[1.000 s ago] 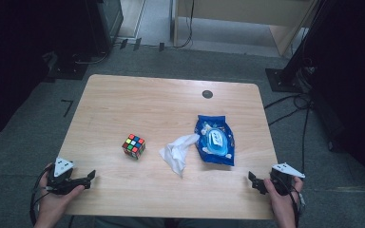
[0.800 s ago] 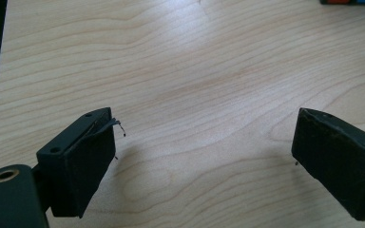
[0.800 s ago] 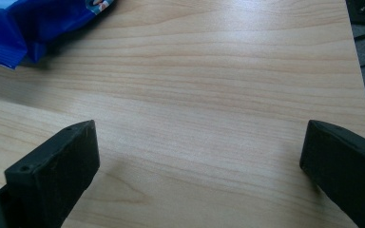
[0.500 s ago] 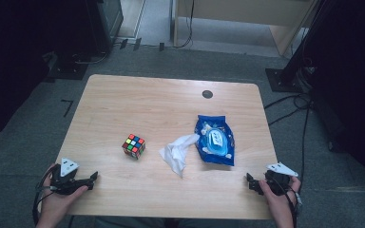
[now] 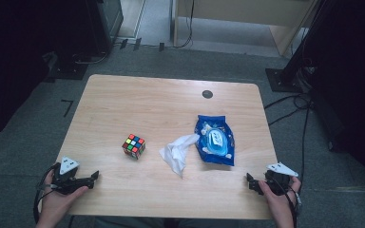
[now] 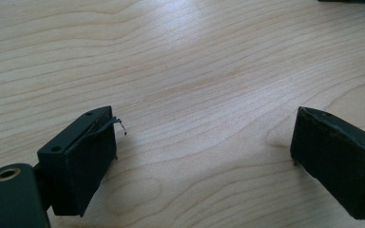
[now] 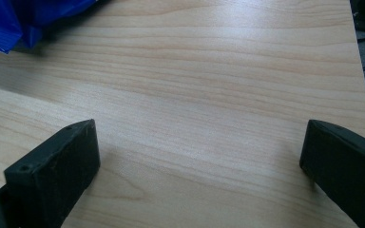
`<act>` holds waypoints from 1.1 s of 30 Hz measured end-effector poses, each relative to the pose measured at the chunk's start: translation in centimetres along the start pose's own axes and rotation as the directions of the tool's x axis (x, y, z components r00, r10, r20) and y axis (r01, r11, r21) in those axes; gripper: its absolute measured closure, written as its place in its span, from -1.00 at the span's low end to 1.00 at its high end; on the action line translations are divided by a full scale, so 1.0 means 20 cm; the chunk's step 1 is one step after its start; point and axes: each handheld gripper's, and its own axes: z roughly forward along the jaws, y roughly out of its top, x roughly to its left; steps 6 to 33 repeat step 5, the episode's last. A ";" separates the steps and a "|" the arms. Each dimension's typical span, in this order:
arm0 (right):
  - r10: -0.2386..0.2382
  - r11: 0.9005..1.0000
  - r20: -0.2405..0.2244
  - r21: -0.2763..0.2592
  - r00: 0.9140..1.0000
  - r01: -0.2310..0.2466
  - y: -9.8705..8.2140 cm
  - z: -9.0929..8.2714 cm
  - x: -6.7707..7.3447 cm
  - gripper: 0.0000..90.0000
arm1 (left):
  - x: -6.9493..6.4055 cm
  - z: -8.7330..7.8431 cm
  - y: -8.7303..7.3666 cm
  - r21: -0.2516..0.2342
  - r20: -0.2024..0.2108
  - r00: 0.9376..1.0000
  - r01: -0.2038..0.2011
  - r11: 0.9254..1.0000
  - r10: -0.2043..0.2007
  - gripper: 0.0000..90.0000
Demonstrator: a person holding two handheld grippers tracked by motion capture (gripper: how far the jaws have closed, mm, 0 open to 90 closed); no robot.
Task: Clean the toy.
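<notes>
Left claw (image 5: 93, 176) at 8 o'clock, jaws spread, slid slightly lower. Right claw (image 5: 250, 180) at 4 o'clock, spread, likewise lower. Cube (image 5: 133, 146), tissue (image 5: 177, 153), blue pack (image 5: 215, 141) unmoved on desk (image 5: 142, 102).

Both hand-held grippers (image 5: 91, 176) (image 5: 250, 181) (jaws apart)

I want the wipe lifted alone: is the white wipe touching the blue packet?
Touching. The high view shows the white wipe with its upper tip meeting the left edge of the blue packet, no wood between.
</notes>
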 end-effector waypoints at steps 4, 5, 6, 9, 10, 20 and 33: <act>0.000 1.000 0.000 0.000 1.000 0.000 0.00 0.00 0.00 -1.00 | 0.00 0.00 0.00 0.000 0.000 1.000 0.000 1.000 0.000 -0.82; 0.001 1.000 0.000 0.000 1.000 -0.001 0.00 0.00 0.00 -1.00 | 0.00 0.00 0.00 0.000 0.000 1.000 0.000 1.000 0.000 -0.82; 0.001 1.000 0.000 0.000 1.000 -0.001 0.00 0.00 0.00 -1.00 | 0.00 0.00 0.00 0.000 0.000 1.000 0.000 1.000 0.000 -0.82; 0.001 1.000 0.000 0.000 1.000 -0.001 0.00 0.00 0.00 -1.00 | 0.00 0.00 0.00 0.000 0.000 1.000 0.000 1.000 0.000 -0.82; 0.001 1.000 0.000 0.000 1.000 -0.001 0.00 0.00 0.00 -1.00 | 0.00 0.00 0.00 0.000 0.000 1.000 0.000 1.000 0.000 -0.82; 0.001 1.000 0.000 0.000 1.000 -0.001 0.00 0.00 0.00 -1.00 | 0.00 0.00 0.00 0.000 0.000 1.000 0.000 1.000 0.000 -0.82; 0.001 1.000 0.000 0.000 1.000 -0.001 0.00 0.00 0.00 -1.00 | 0.00 0.00 0.00 0.000 0.000 1.000 0.000 1.000 0.000 -0.82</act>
